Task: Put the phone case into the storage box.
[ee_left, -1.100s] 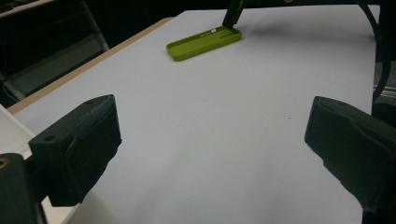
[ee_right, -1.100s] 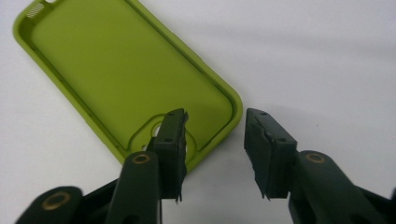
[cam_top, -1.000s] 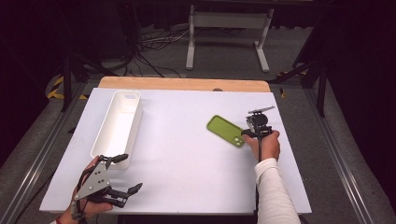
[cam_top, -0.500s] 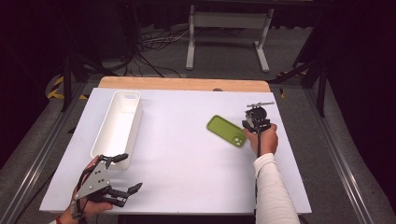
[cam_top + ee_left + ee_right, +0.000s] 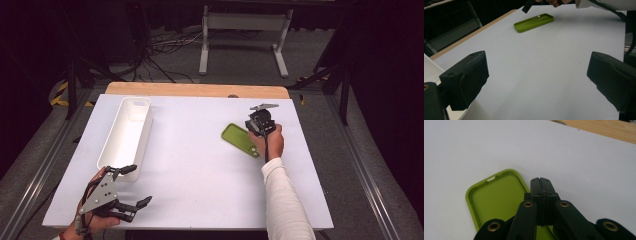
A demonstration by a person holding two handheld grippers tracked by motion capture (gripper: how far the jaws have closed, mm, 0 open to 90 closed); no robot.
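Lying hollow-side up on the white bench point(image 5: 200, 165): green phone case point(image 5: 241, 140), seemingly light, flexible, best pinched by its thin rim; right gripper point(image 5: 541, 185) jaws closed, empty, above it; left gripper point(image 5: 129, 186) jaws wide.

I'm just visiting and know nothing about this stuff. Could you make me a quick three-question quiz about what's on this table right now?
1. True or false: the green phone case lies inside the white bin.
2. Which gripper has its fingers pressed together: A) left gripper B) right gripper?
3. Fill in: the case lies with its hollow side facing ____.

Key: 1 false, it lies on the white table; 2 B; 3 up.
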